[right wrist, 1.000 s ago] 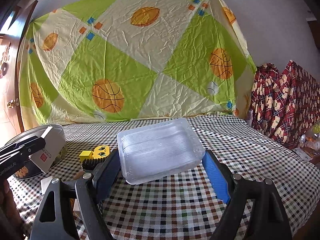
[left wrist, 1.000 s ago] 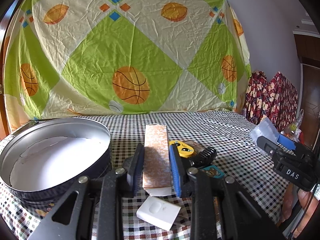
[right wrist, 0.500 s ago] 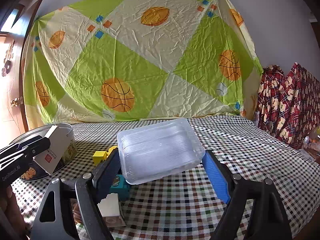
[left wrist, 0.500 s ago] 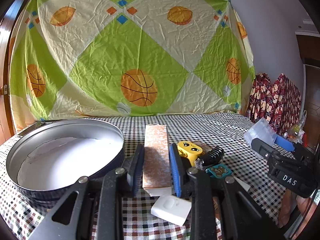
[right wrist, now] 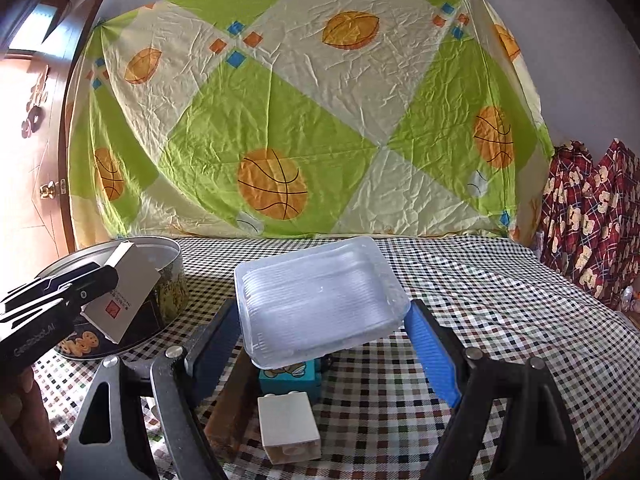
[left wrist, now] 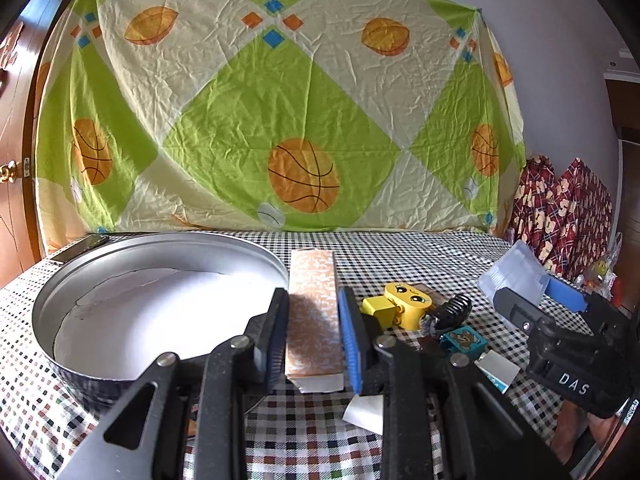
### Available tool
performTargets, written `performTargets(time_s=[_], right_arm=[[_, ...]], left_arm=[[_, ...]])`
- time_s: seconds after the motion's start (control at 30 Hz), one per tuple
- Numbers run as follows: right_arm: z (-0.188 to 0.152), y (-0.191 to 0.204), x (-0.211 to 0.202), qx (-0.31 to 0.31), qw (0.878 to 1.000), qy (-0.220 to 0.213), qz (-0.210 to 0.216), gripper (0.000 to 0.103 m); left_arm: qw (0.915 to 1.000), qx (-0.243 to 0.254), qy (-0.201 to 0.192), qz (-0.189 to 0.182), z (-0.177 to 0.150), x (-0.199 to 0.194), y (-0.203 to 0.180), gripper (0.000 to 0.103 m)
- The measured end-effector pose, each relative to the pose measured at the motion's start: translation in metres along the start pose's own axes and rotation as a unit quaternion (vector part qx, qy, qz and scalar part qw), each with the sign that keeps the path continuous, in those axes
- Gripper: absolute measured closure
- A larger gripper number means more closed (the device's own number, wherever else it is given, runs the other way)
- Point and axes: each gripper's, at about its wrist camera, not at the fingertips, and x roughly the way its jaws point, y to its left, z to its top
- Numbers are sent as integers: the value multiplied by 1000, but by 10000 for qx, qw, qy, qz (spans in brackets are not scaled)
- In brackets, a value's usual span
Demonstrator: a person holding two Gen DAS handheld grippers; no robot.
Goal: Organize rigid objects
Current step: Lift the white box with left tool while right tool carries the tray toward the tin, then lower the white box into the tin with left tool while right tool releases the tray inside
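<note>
My left gripper (left wrist: 313, 298) is shut on a slim orange patterned box (left wrist: 312, 268), held just right of a round metal tin (left wrist: 168, 238) lined with white paper. The right wrist view shows that box (right wrist: 124, 292) in the left gripper (right wrist: 86, 280), against the tin's rim (right wrist: 172, 276). My right gripper (right wrist: 320, 314) is shut on a clear plastic container (right wrist: 316, 284), held above the checked cloth. The left wrist view shows the right gripper (left wrist: 536, 294) with the container (left wrist: 514, 270) at far right.
On the checked tablecloth lie a yellow face block (left wrist: 404, 304), a black comb-like piece (left wrist: 452, 310), a teal block (left wrist: 464, 340) and a white piece (left wrist: 366, 408). Under the clear container lie a white block (right wrist: 288, 424) and a brown object (right wrist: 232, 400). Red plaid fabric (left wrist: 568, 200) stands at right.
Both grippers have moved left with their loads. The tin now reaches the orange box in the left view. The loose blocks have slid under the clear container in the right view.
</note>
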Motion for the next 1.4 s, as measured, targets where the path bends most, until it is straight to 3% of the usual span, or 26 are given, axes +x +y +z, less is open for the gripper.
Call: performTargets(time_s=[0.73, 1.4], right_arm=[[2, 49, 9, -294, 9986, 47, 425, 19], [5, 82, 16, -412, 9953, 175, 864, 19]], left_arm=[[9994, -233, -239, 37, 5, -15, 31, 78], [9976, -508, -277, 378, 9, -16, 74, 79]])
